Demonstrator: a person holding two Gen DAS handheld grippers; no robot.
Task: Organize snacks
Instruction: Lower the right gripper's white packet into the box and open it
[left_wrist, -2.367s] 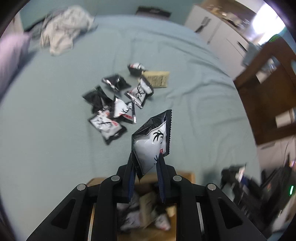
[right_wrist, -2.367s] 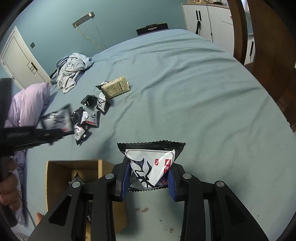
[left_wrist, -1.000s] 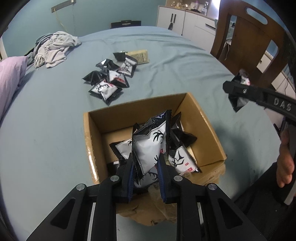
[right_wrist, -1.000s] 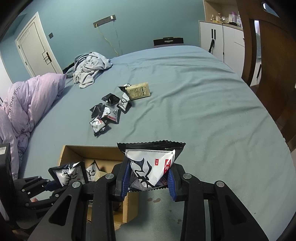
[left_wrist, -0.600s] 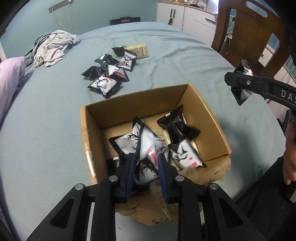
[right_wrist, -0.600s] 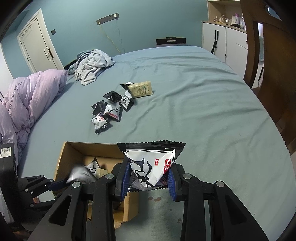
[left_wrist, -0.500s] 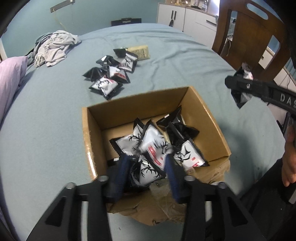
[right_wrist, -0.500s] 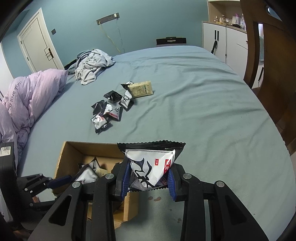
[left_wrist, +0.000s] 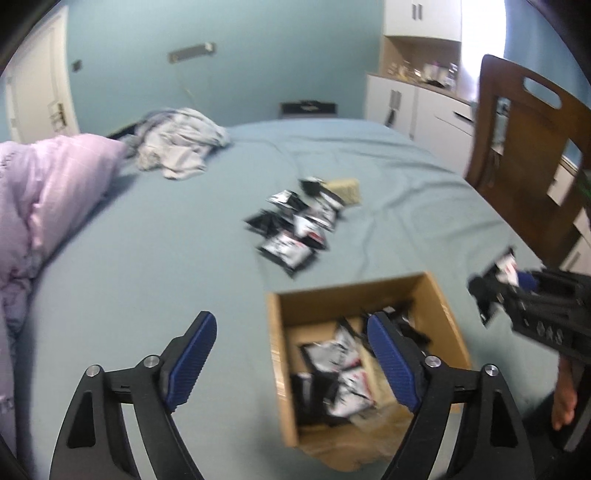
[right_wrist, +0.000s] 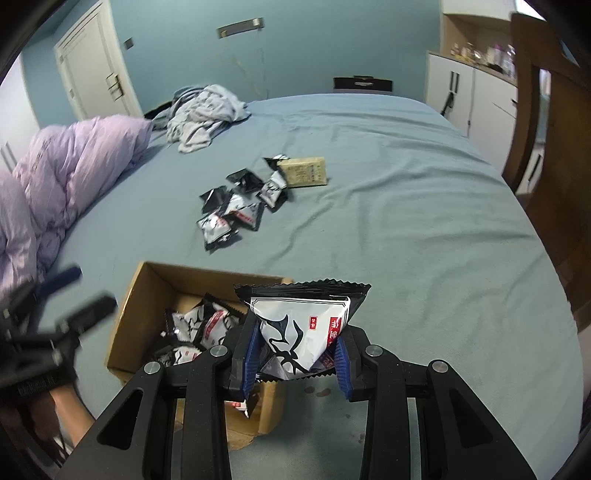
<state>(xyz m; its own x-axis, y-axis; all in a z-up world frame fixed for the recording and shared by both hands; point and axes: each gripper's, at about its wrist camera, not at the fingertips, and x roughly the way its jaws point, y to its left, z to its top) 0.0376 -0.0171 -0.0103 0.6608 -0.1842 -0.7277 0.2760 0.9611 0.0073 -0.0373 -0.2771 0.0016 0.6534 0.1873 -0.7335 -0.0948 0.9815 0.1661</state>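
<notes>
While the left gripper (left_wrist: 290, 332) hangs over the blue bedsheet (left_wrist: 155, 266) with its blue-padded fingers (left_wrist: 190, 360) spread wide and nothing between them, the right gripper (right_wrist: 295, 349) is clamped on a black-and-white snack packet (right_wrist: 301, 325), pinching it from both sides. In the right wrist view the cardboard box (right_wrist: 147, 291) lies at about 9 o'clock of that held packet, just beside it, with several like packets (right_wrist: 201, 321) lying inside. In the left wrist view the same box (left_wrist: 439, 306) sits at 3 o'clock of the gripper's gap, partly behind the right-hand finger. Loose packets (right_wrist: 231, 210) lie clustered on the sheet at 12 o'clock of the box, well apart from it, with a tan packet (right_wrist: 304, 171) at the cluster's far edge.
</notes>
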